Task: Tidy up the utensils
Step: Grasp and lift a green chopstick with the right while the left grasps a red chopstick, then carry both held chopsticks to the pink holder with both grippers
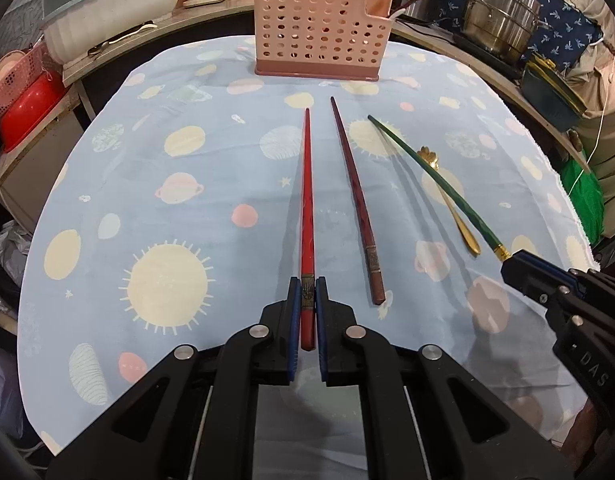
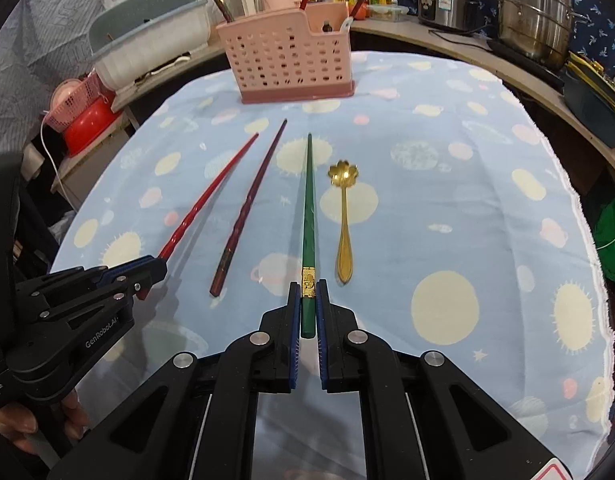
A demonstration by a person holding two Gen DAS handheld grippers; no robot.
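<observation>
Item: pick-up step, both hands loaded. Your left gripper (image 1: 307,304) pinches the red stick (image 1: 307,208) at its butt end, tip fwd on the cloth (image 1: 179,200); your right gripper (image 2: 308,300) pinches the green stick (image 2: 307,216) likewise, which looks slightly raised. Dark stick (image 2: 251,204) lies loose between them, gold spoon (image 2: 343,224) just right of the green. Next, prob.: lift both clear, tips up, carry to the pink caddy (image 2: 287,64) at the cloth's far edge and drop in w/o snagging the rim.

I see matt printed cloth (image 1: 187,208) over the table, a perforated pink plastic caddy (image 1: 315,36) near its far edge, glossy lacquered chopsticks in red (image 1: 307,208), maroon (image 1: 355,200) and green (image 2: 308,208), a shiny gold metal spoon (image 2: 343,216), and polished steel pots (image 1: 503,20).
</observation>
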